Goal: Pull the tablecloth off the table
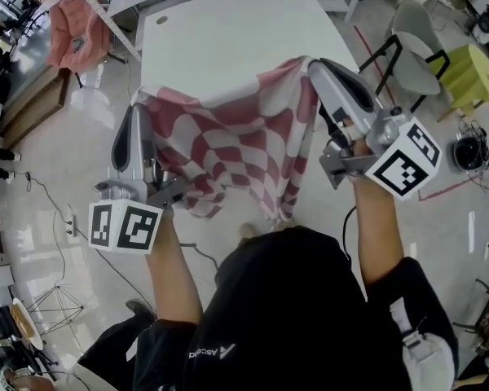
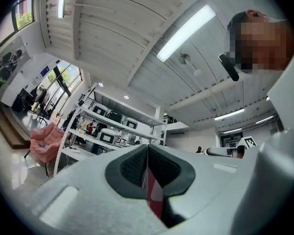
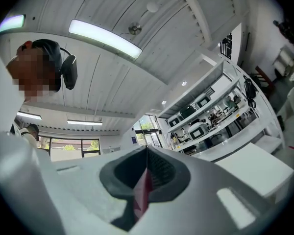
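A red-and-white checked tablecloth point(image 1: 236, 149) hangs slack in the air between my two grippers, off the near end of the white table point(image 1: 228, 43). My left gripper point(image 1: 138, 108) is shut on the cloth's left corner, and a red strip of cloth point(image 2: 154, 197) shows pinched between its dark pads. My right gripper point(image 1: 314, 65) is shut on the right corner, with a red sliver of cloth point(image 3: 143, 192) between its pads. Both grippers point slightly upward toward the ceiling. The cloth's lower folds dangle in front of the person's body.
The white table top is bare except for a small round mark point(image 1: 162, 20). A pink armchair point(image 1: 77, 27) stands at the far left, a grey chair point(image 1: 416, 55) and a yellow stool point(image 1: 477, 76) at the right. Cables point(image 1: 57, 226) lie on the floor.
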Motion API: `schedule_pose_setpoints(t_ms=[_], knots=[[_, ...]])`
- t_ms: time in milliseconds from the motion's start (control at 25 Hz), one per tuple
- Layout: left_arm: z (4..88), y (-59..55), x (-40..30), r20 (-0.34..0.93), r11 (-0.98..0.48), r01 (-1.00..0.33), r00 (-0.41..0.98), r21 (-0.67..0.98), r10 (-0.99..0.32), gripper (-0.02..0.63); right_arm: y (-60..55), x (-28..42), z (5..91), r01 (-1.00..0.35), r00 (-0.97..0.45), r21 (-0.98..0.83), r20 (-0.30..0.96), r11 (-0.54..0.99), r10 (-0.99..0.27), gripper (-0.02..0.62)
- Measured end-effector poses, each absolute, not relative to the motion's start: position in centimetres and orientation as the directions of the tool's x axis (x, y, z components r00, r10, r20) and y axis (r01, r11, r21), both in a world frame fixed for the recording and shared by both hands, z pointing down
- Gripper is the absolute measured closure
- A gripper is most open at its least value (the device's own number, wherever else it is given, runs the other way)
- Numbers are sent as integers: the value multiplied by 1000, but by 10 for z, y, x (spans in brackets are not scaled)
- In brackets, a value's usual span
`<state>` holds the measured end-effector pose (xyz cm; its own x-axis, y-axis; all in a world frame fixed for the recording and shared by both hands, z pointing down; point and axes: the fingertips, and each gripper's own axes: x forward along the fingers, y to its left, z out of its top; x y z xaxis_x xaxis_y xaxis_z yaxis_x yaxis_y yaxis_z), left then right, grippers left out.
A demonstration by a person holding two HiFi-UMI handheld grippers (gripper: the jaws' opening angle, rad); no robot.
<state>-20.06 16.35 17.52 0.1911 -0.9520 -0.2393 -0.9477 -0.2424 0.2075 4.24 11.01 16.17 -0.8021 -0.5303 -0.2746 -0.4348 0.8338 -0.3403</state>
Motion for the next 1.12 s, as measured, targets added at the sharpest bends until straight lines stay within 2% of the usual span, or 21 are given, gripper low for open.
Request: schedule_pose_setpoints(t_ms=[240, 1120], knots=[[167, 157, -181, -260, -288, -937, 233, 199, -937, 592, 108, 70, 157, -480, -771, -329, -284, 813, -570, 591], [171, 145, -167, -256, -338, -920, 284, 199, -924, 592, 103, 81, 179, -564, -737, -313, -227, 764, -637, 591]])
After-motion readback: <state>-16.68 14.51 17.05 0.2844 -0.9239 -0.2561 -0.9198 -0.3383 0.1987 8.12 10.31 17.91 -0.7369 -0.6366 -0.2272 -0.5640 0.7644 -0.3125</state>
